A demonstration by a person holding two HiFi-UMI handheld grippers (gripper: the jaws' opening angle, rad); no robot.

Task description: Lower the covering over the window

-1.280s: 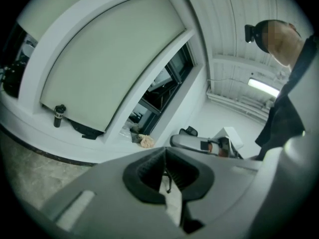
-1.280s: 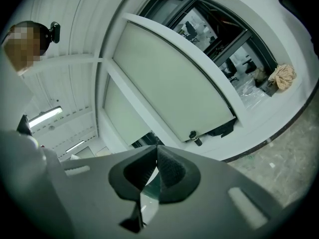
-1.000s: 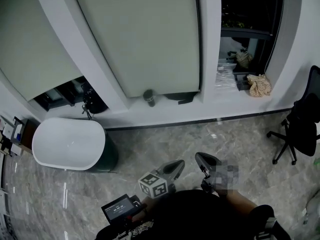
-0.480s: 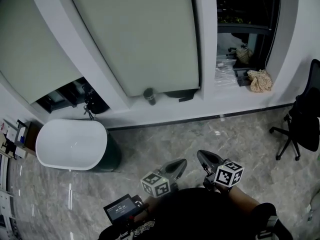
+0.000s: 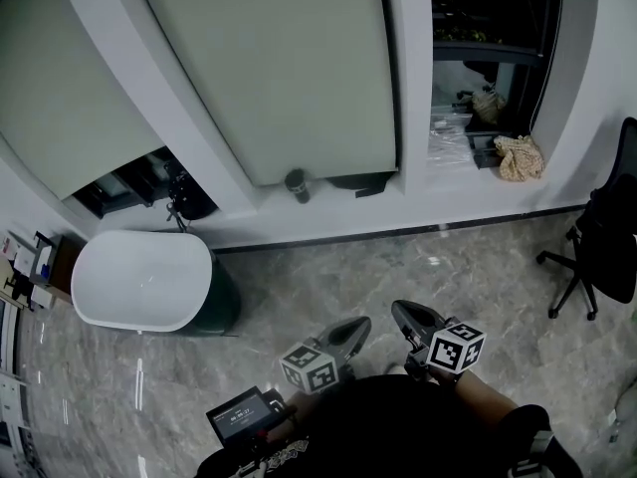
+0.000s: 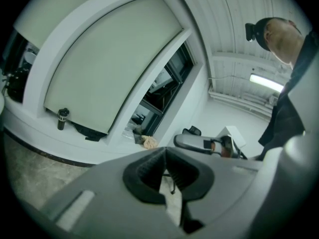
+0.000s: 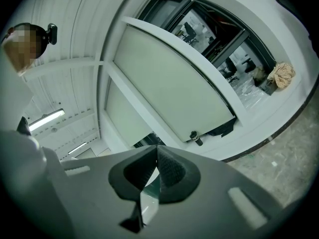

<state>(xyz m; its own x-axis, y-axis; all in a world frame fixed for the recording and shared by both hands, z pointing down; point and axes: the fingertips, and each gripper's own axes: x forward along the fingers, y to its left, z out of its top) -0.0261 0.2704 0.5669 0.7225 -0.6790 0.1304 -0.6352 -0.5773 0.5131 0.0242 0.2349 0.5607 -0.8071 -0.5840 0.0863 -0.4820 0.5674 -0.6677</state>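
Three window bays line the far wall. The middle one's pale roller blind (image 5: 289,68) hangs down almost to the sill. The left blind (image 5: 60,98) stops higher, with dark glass showing under it. The right window (image 5: 493,48) is uncovered and dark. Both grippers are held low, close to the person's body and well short of the windows. My left gripper (image 5: 353,329) is shut with nothing in it, and so is my right gripper (image 5: 403,317). The middle blind (image 6: 109,63) shows far off in the left gripper view beyond the shut left gripper (image 6: 164,151), and the same blind (image 7: 169,88) beyond the shut right gripper (image 7: 156,148).
A white oval tub (image 5: 139,282) stands on the marble floor under the left window. A dark bottle (image 5: 296,185) sits on the sill below the middle blind, and a crumpled cloth (image 5: 520,157) on the right sill. A black office chair (image 5: 602,252) stands at the right.
The head view has shifted slightly. Both grippers keep their places near the body and stay shut.
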